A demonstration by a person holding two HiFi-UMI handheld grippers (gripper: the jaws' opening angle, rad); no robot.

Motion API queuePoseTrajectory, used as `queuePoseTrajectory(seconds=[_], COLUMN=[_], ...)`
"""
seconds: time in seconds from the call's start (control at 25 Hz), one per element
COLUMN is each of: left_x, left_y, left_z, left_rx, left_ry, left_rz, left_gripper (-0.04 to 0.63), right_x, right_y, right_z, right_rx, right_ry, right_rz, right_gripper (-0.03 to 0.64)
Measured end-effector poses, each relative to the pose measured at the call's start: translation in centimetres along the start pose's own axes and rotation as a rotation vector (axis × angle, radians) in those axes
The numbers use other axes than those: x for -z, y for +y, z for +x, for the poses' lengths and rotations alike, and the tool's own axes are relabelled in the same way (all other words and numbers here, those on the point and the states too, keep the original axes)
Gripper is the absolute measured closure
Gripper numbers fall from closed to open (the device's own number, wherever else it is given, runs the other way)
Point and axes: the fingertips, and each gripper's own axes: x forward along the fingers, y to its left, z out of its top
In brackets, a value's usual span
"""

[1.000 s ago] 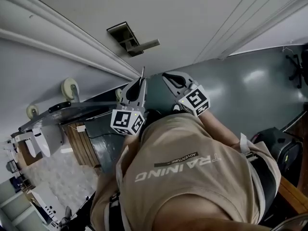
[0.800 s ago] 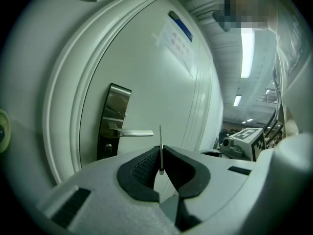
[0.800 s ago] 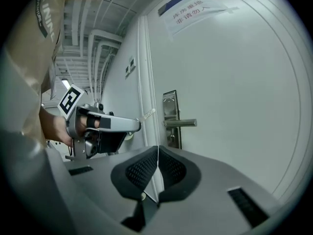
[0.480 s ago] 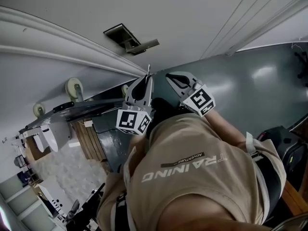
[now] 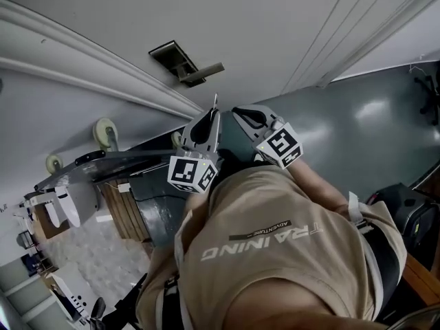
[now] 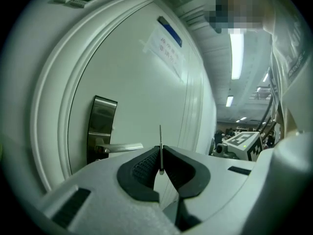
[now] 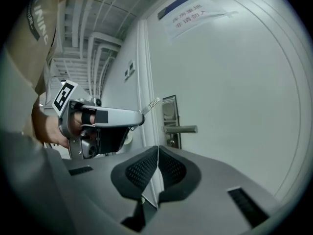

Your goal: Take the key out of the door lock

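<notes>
You hold both grippers side by side in front of a pale door [image 6: 137, 82]. Your left gripper [image 6: 161, 156] has its jaws nearly together, pinching the key [image 6: 160, 143] between its dark pads. The key's thin metal blade sticks out past the tips and points toward the door. The key is out of the lock, in the air, apart from the lock plate [image 6: 101, 124] and the lever handle [image 6: 123, 146]. In the left gripper view these sit ahead and to the left. Your right gripper [image 7: 157, 153] has its jaws pressed together with nothing between them and hangs just beside the left one. A paper notice [image 6: 165, 47] is stuck higher up on the door.
</notes>
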Motion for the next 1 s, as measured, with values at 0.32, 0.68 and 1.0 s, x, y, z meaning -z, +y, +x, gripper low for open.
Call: queuePoseTrajectory(seconds=[0.32,0.68,1.0], left_x=[0.8,-0.4,0.1], left_y=[3.9,7.6,10.3], left_z=[-4.2,-9.5,-12.8], left_rx=[-0.046,-0.023,0.036], left_ry=[-0.003,-0.019,-0.005], left_rz=[-0.106,-0.127,-0.144], left_gripper=[0.572,0.572,0.572], right_x=[0.4,-3.2,-1.7], right_y=[1.4,5.9,10.1], right_z=[-0.2,4.5,7.3], right_rx=[0.093,0.103,0.122], right_ry=[0.002,-0.035,0.01], right_rz=[-0.044,-0.079,-0.077], right_gripper=[0.601,0.601,0.601])
